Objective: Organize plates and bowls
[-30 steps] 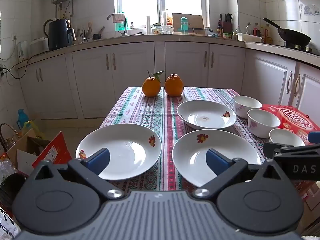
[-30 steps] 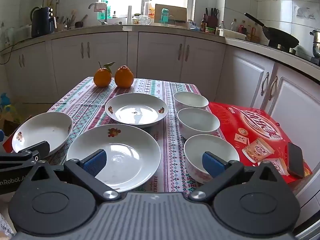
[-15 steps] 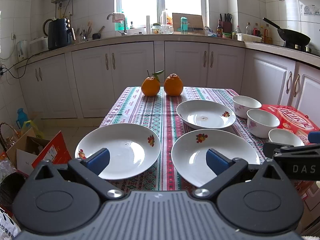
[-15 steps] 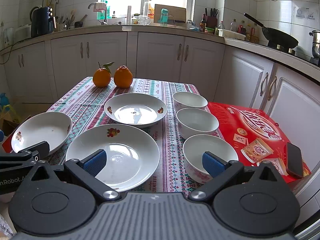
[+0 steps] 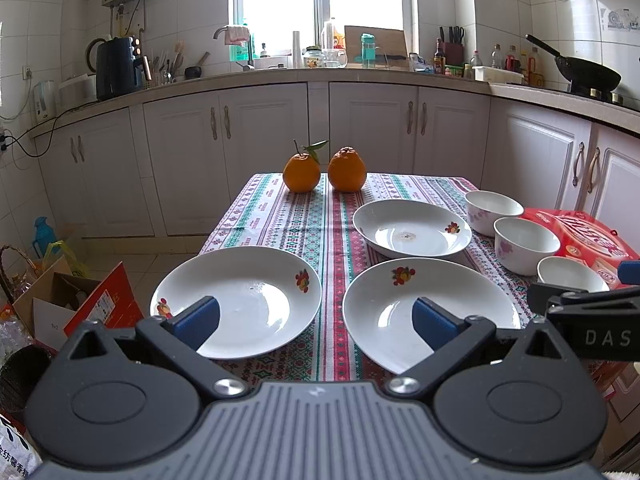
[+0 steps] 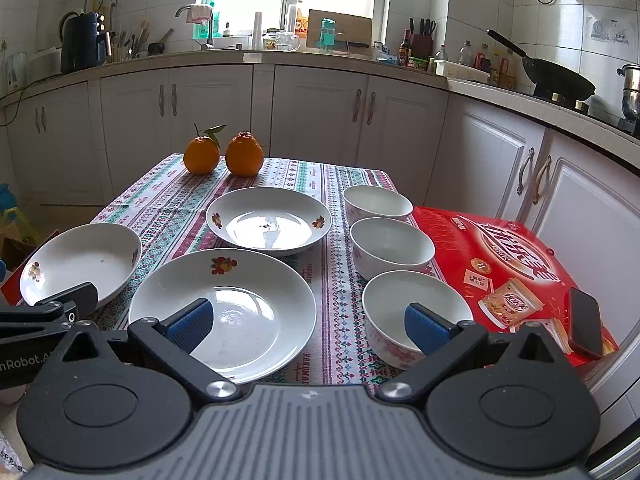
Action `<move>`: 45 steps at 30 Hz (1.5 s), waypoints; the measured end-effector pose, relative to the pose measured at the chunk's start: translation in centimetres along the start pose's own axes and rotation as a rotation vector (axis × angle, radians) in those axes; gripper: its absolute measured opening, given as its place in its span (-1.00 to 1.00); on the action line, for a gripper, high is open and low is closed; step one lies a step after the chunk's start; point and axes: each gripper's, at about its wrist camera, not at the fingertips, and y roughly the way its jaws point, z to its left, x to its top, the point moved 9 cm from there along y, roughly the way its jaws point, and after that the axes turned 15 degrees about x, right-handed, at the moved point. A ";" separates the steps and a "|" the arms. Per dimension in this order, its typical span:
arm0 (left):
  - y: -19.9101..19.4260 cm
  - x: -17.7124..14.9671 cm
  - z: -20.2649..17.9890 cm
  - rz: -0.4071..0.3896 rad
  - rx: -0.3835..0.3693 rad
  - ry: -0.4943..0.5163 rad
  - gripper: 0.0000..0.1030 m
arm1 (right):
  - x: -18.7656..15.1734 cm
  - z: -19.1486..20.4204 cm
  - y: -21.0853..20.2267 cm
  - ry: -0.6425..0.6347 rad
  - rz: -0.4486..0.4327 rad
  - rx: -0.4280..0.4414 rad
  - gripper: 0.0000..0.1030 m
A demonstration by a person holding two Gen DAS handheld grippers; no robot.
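Note:
Three white plates with fruit prints lie on the patterned tablecloth: a near-left plate (image 5: 240,300), a near-middle plate (image 5: 424,308) (image 6: 228,304) and a far plate (image 5: 412,232) (image 6: 272,220). Three white bowls stand in a row on the right: far bowl (image 6: 378,204), middle bowl (image 6: 392,246), near bowl (image 6: 412,308). My left gripper (image 5: 316,320) hovers open at the front edge, between the two near plates. My right gripper (image 6: 308,324) is open above the gap between the near-middle plate and the near bowl. Neither holds anything.
Two oranges (image 5: 324,170) sit at the table's far end. A red box (image 6: 508,264) with a dark phone (image 6: 586,322) lies at the right edge beside the bowls. White cabinets ring the room; cardboard boxes (image 5: 76,300) clutter the floor at left.
Both grippers have barely shifted; the views drifted slightly. Nothing was taken hold of or moved on the table.

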 end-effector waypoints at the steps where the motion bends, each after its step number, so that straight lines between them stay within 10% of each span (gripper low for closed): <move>1: 0.1 -0.1 -0.1 0.000 -0.001 -0.001 0.97 | 0.0 0.2 0.0 -0.002 -0.001 0.000 1.00; 45: -0.1 -0.1 0.4 0.005 0.003 0.001 0.97 | 0.1 0.2 0.0 -0.008 0.000 -0.011 1.00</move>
